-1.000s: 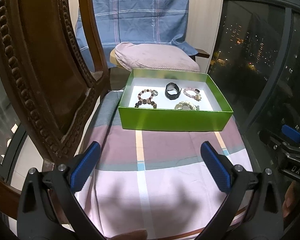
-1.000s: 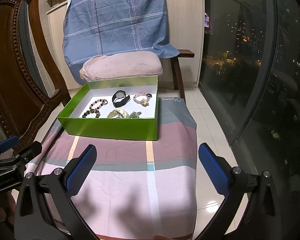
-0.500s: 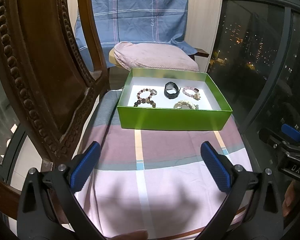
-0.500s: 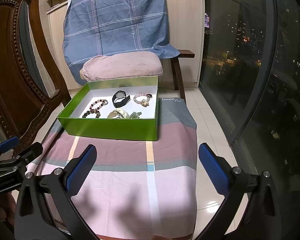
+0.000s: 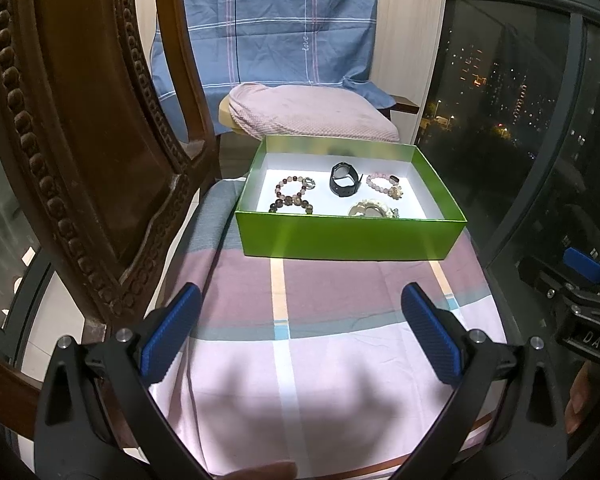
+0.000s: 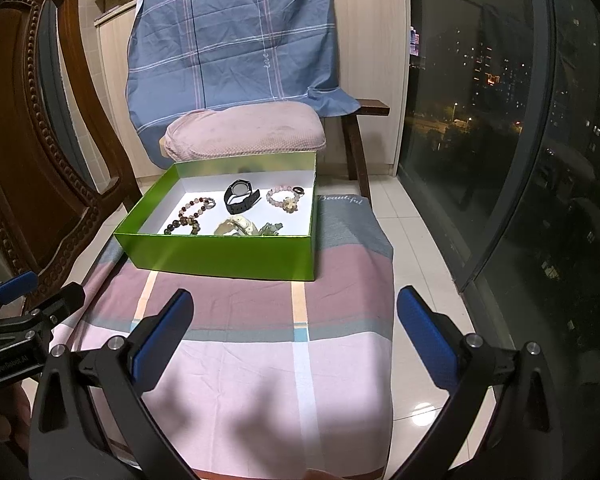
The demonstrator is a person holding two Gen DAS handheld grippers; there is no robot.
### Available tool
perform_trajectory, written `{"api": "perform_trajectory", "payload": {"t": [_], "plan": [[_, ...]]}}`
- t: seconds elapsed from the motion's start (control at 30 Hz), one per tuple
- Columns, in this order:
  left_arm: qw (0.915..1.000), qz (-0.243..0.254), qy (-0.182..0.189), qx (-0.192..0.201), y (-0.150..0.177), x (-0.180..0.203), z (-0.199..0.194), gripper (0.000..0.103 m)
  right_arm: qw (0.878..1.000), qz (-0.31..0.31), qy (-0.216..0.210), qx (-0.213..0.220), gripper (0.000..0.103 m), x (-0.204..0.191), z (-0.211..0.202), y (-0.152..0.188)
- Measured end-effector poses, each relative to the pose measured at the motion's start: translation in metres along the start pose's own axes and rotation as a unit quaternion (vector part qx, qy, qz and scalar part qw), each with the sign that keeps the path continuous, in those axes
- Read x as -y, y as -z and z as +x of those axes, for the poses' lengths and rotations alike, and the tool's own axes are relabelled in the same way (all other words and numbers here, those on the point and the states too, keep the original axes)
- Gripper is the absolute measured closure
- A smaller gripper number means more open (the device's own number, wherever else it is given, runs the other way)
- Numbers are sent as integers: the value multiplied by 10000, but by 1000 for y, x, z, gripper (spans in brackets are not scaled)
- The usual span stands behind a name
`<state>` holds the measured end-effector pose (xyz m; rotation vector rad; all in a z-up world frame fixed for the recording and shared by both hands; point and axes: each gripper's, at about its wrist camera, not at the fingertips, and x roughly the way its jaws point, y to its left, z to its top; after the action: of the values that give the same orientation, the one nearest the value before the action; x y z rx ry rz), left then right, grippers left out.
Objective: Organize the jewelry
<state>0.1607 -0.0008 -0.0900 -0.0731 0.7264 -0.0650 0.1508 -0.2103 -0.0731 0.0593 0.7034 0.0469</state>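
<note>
My left gripper (image 5: 300, 332) hangs over the near end of the cloth (image 5: 328, 360) with its jaws spread wide and nothing between them. My right gripper (image 6: 294, 332) is the same, agape and empty, above the same striped cloth. Each shows at the edge of the other's camera, side by side.

Ahead of both sits the green box (image 5: 348, 236) on the far part of the cloth, well apart from either set of fingers. Inside on its white floor I see a black watch (image 5: 343, 180) near the back, a pink bracelet (image 5: 383, 185) to its right, and a brown bead bracelet (image 5: 293, 197) to its left. A pale piece (image 5: 370, 209) lies close to the front wall; I cannot tell what kind.

A carved chair (image 5: 84, 152) stands on the left. Behind the box are a pink cushion (image 6: 246, 132) and a blue plaid sheet (image 6: 232, 44).
</note>
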Motion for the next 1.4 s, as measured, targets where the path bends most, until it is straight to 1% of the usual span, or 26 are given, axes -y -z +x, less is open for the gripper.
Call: {"api": "perform_trajectory", "payload": {"t": [1.4], "plan": [[10000, 78, 16, 2, 2, 3, 1, 4, 10000, -36, -24, -4, 3, 0, 1, 1]]}}
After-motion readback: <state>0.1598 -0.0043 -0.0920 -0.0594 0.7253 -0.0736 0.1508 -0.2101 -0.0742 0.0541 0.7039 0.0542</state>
